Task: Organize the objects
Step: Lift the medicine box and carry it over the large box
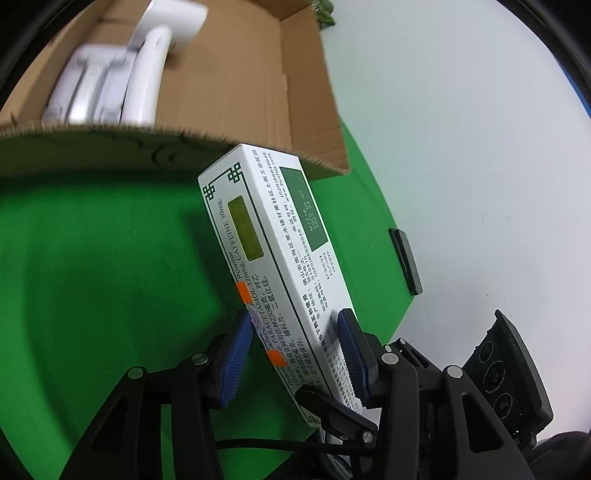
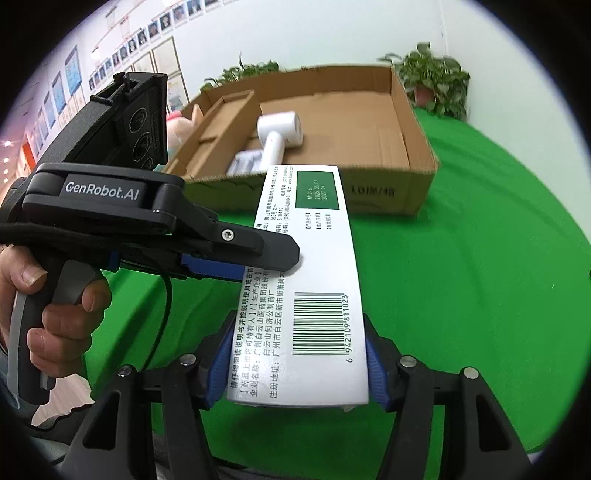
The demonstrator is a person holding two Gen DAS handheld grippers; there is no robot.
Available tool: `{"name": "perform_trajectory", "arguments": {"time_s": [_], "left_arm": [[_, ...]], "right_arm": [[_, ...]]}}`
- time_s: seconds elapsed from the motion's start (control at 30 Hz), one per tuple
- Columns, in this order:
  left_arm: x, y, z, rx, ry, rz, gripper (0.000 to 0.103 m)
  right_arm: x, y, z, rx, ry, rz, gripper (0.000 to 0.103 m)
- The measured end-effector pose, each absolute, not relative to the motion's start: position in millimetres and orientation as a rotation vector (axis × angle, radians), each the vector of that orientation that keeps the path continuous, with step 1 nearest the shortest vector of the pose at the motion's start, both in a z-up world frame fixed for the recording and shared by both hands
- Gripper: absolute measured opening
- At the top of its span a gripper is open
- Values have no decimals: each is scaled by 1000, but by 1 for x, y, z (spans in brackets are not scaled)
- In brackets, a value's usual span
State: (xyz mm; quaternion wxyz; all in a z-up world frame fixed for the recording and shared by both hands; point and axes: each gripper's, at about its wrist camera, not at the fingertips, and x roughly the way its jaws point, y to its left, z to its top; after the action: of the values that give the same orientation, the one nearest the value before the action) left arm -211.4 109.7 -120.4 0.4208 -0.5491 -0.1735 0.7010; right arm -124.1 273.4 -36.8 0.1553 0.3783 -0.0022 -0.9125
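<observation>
I work in an office-like room: framed certificates and photos (image 2: 122, 55) line the white wall (image 2: 332, 33), potted plants (image 2: 436, 81) stand behind my green-covered bench (image 2: 480, 277), above a pale floor (image 1: 461, 129).

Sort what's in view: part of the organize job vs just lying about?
In the job:
- medicine box, gripped by the right claw and the left claw
- cardboard box
- white handled item already inside it

Lying about:
- potted plants
- small black block at the green cloth's edge
- pink soft toy behind the cardboard box
</observation>
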Motion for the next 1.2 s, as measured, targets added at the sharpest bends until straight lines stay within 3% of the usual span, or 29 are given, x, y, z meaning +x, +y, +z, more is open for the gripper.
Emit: {"name": "perform_trajectory", "arguments": {"time_s": [0.77, 1.2], "left_arm": [[-243, 105, 41, -973, -256, 2008, 43], [-285, 101, 143, -874, -128, 2067, 43]], "right_arm": [[-163, 245, 71, 598, 54, -2743, 59], [-219, 223, 109, 521, -23, -2772, 59]]}}
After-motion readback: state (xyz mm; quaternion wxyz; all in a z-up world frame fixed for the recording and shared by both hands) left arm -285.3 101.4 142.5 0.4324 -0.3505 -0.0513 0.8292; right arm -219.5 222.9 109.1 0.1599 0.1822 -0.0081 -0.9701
